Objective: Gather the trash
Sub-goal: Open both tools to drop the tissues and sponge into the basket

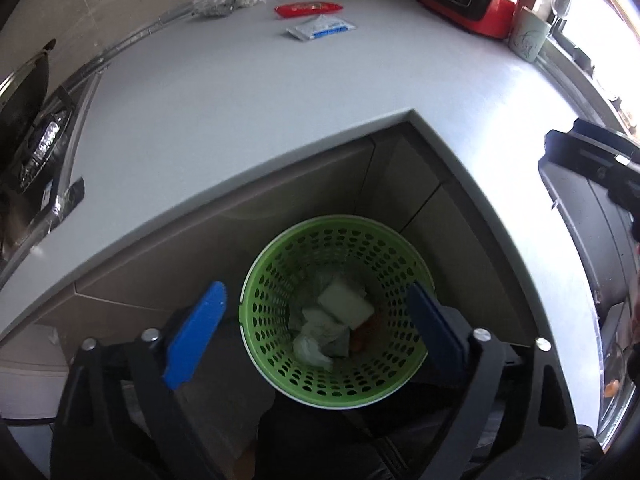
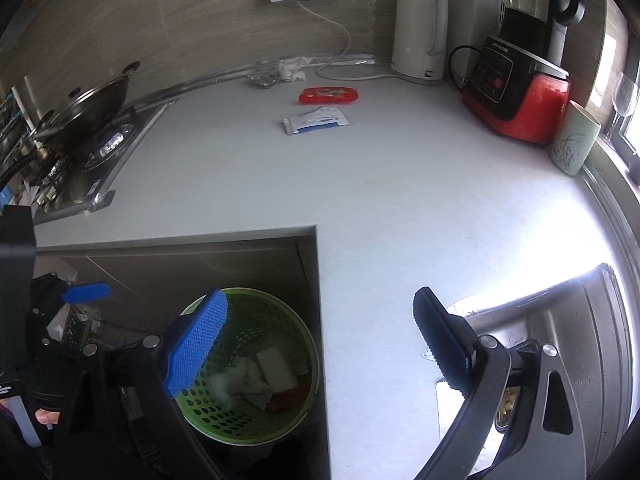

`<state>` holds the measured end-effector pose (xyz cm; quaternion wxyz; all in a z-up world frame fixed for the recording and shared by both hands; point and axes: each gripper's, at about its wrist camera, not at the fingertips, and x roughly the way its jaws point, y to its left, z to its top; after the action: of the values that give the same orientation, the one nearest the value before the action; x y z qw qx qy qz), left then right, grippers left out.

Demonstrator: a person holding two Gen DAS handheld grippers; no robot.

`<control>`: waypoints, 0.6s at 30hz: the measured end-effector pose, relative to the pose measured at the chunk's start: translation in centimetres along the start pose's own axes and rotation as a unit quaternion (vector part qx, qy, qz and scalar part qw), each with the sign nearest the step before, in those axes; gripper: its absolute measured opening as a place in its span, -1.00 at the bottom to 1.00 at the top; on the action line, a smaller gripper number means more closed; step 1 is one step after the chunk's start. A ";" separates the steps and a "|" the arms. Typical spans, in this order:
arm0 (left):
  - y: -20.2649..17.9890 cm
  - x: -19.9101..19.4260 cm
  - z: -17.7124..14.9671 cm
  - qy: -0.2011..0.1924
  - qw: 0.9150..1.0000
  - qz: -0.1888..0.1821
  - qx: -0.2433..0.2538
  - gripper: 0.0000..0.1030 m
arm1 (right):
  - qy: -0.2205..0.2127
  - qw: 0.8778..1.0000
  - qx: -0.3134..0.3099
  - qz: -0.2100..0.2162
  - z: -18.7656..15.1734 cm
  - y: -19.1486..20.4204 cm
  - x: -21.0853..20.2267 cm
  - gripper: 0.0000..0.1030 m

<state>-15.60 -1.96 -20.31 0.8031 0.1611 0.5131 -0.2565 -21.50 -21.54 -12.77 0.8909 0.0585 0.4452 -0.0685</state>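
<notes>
— What does my rig look like on your end?
— My left gripper has black arms, silver round screws and smooth blue pads.
— And the right gripper?
— Same black frame; its blue pads are bumpy, the other toothed.

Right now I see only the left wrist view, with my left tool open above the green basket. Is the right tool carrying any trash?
Observer: No. The right tool is open and empty, above the inner corner of the counter.
Operator: What lies at its right side?
Observer: A steel sink, set into the counter just beyond its right finger.
Operator: And the dark thing at my left edge?
Observer: A lidded wok, sitting on the stove.
</notes>
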 end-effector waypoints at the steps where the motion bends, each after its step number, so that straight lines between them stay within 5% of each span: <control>1: 0.0 -0.2 0.1 -0.003 1.000 -0.001 -0.002 0.75 | 0.000 1.000 0.001 0.000 0.0 -0.1 0.0 0.82; 18: 2.0 -2.1 5.1 -0.052 0.998 -0.011 0.018 0.81 | -0.019 1.000 0.021 -0.007 2.7 0.7 0.0 0.88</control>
<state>-11.41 -2.42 -16.27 0.8228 0.1562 0.4676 -0.2827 -19.32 -21.32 -11.12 0.8971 0.0723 0.4274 -0.0852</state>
